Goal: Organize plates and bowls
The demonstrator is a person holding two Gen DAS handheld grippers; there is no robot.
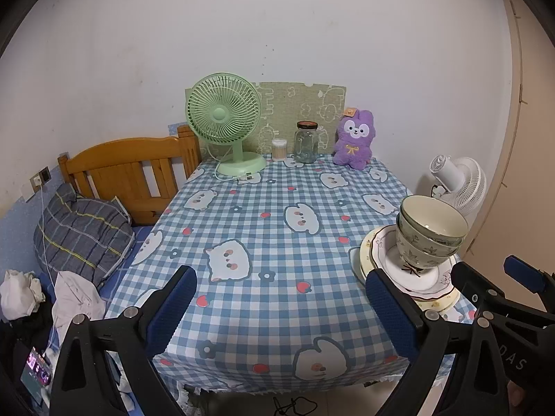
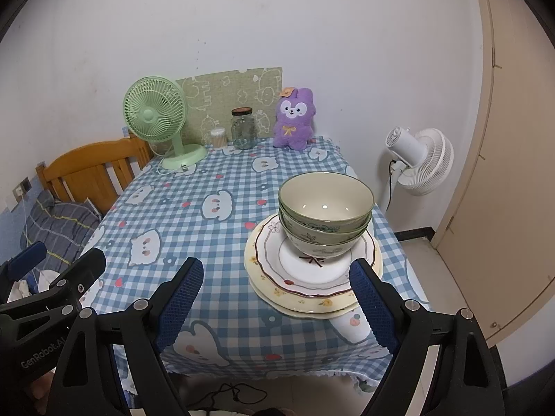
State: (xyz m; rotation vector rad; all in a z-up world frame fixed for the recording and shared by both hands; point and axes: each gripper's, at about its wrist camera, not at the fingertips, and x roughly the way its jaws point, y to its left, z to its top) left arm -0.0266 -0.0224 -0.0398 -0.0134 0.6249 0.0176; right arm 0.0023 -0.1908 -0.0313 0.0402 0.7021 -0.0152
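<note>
Stacked green-patterned bowls [image 2: 324, 220] sit nested on a stack of cream plates [image 2: 305, 287] at the table's front right; they also show in the left wrist view, bowls [image 1: 430, 234] on plates [image 1: 421, 277]. My right gripper [image 2: 277, 298] is open and empty, just short of the plates at the table's front edge. My left gripper [image 1: 281, 306] is open and empty over the table's front edge, to the left of the stack. The right gripper shows at the left wrist view's right edge [image 1: 499, 277].
The table has a blue checked cloth [image 2: 194, 215]. At its back stand a green fan [image 2: 156, 121], a glass jar [image 2: 244, 133], a cotton-swab tub [image 2: 218, 138] and a purple plush [image 2: 293, 121]. A white fan [image 2: 423, 159] stands right, a wooden bed [image 1: 128, 170] left.
</note>
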